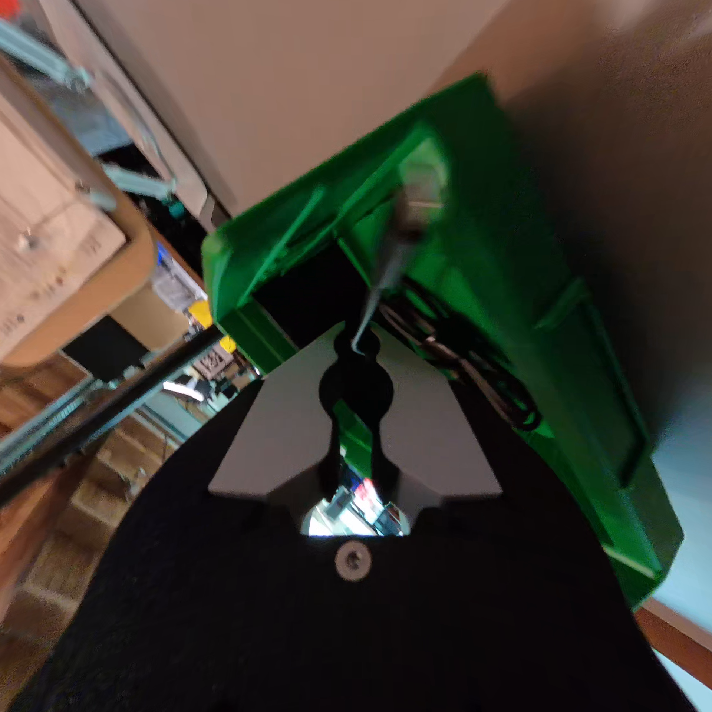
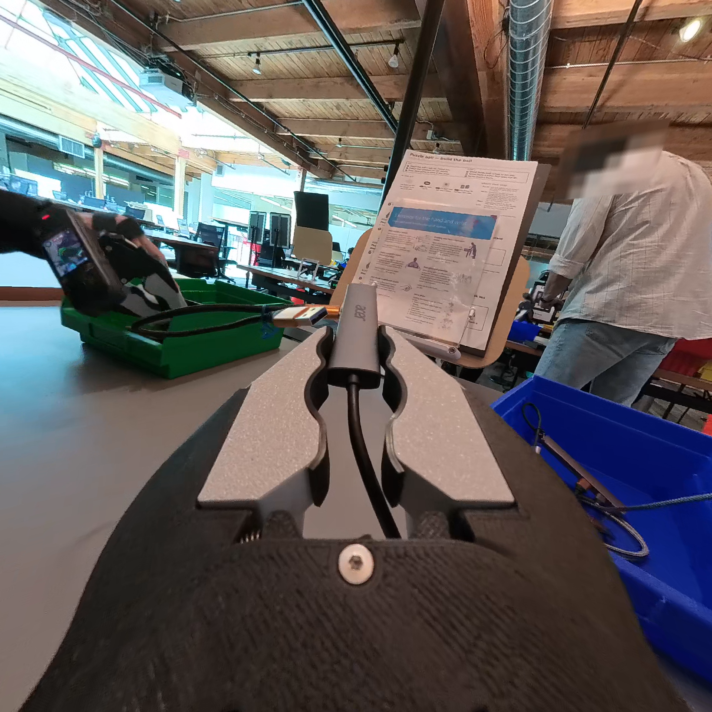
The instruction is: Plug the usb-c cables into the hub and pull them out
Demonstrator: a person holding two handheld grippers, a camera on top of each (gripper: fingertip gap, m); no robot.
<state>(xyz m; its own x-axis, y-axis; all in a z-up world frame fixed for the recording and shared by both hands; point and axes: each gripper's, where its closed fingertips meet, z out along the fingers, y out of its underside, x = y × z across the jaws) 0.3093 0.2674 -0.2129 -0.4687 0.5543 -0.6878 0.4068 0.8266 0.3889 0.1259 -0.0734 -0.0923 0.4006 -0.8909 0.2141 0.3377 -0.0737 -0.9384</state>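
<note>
Right gripper (image 2: 355, 348): clamped on grey hub (image 2: 353, 335), held upright above grey table (image 2: 77, 404); black braided cable (image 2: 215, 310) plugged into hub's side, trailing into green bin (image 2: 173, 346). Left gripper (image 1: 358, 339): tips nearly closed, pinching a thin grey cable (image 1: 385, 277) over the green bin. Blue bin (image 2: 635, 462): holds loose cables.

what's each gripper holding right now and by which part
The right gripper clamps the grey hub by its cable end. The left gripper, over the green bin, pinches something thin; too blurred to identify.
</note>
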